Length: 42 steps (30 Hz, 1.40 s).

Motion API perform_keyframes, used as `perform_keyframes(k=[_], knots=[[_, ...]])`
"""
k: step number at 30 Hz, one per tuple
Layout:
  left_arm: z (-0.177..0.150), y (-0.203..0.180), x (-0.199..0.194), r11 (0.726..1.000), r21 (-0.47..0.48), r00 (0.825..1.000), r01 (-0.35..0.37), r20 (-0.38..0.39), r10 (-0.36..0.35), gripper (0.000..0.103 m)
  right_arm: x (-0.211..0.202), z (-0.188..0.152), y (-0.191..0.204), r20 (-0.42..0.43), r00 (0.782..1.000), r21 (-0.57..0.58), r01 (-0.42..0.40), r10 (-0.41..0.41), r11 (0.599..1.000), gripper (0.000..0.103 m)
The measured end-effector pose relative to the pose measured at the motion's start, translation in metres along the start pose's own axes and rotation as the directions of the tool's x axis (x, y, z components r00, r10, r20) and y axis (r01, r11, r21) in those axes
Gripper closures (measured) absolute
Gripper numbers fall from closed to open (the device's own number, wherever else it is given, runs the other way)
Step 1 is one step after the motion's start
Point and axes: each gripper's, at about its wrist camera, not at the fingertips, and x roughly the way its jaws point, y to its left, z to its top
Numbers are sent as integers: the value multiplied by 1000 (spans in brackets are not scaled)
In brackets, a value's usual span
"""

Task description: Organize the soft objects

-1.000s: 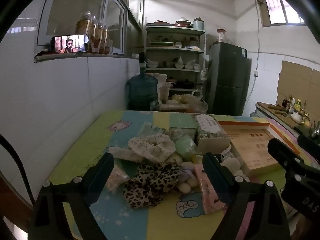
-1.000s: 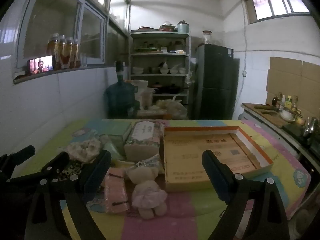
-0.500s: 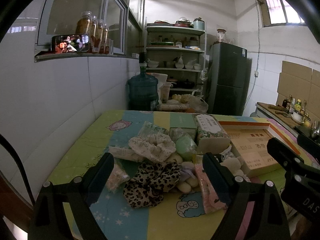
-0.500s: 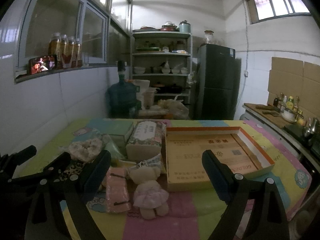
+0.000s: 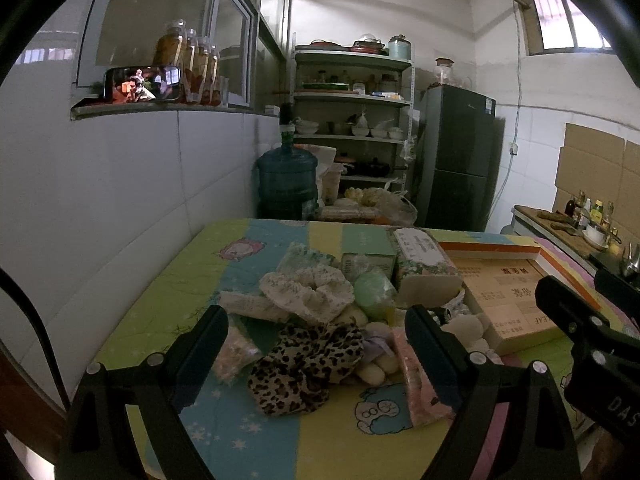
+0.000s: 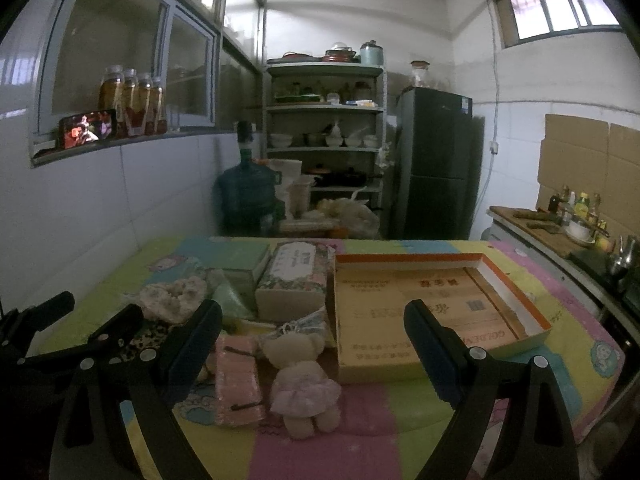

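A heap of soft things lies on the colourful table mat [image 5: 168,292]: a leopard-print scrunchie [image 5: 308,364], a cream lace scrunchie [image 5: 308,292], a pale green pouch [image 5: 374,294], a pink packet [image 5: 416,380] and a small teddy bear in a pink dress [image 6: 302,380]. My left gripper [image 5: 316,344] hovers open just before the leopard scrunchie, holding nothing. Over the bear and the pink packet [image 6: 236,380], my right gripper [image 6: 312,340] is open and empty. An open cardboard box [image 6: 432,312] with an orange rim lies to the right.
A floral tissue pack [image 6: 294,280] and a green box [image 6: 240,258] stand behind the heap. A white tiled wall [image 5: 120,208] runs along the left. Beyond the table are a water jug [image 5: 286,184], shelves [image 5: 352,120] and a dark fridge [image 5: 456,160]. A counter [image 6: 560,232] is at right.
Both grippers have drifted back and up slightly, so the table items sit a little lower in view. Nothing was grasped or shifted.
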Motion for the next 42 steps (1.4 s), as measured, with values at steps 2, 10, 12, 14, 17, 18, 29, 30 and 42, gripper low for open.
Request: perform_keyframes(k=[2, 10, 12, 14, 17, 18, 29, 30, 42], knots=[[-1, 1, 0, 1000, -2, 1000, -2, -1, 2, 12, -1, 0, 2, 1, 1000, -1, -1, 1, 1000, 10], [-2, 4, 3, 1000, -10, 1000, -3, -8, 3, 12, -1, 1, 7, -7, 1000, -2, -12, 12, 1000, 10], [-2, 4, 3, 1000, -10, 1000, -4, -8, 4, 12, 2, -1, 6, -9, 1000, -2, -18, 18, 1000, 10], [-2, 4, 3, 1000, -10, 1000, -4, -8, 4, 12, 3, -1, 5, -10, 1000, -2, -23, 23, 1000, 10], [-2, 4, 3, 1000, -10, 1000, -3, -8, 3, 12, 4, -2, 3, -13, 999, -1, -29, 29, 1000, 10], [-2, 4, 3, 1000, -10, 1000, -3, -7, 3, 12, 4, -2, 3, -14, 999, 0, -31, 31, 1000, 10], [-10, 29, 5, 999, -35, 999, -30, 26, 31, 15, 13, -7, 2, -44, 998, 11, -55, 56, 998, 10], [-12, 31, 5, 999, -34, 999, -30, 27, 31, 15, 15, -8, 2, -49, 997, 11, -60, 61, 998, 10], [-36, 77, 16, 999, -39, 1000, -28, 6, 29, 15, 42, -26, 18, -142, 975, 2, -170, 169, 985, 10]])
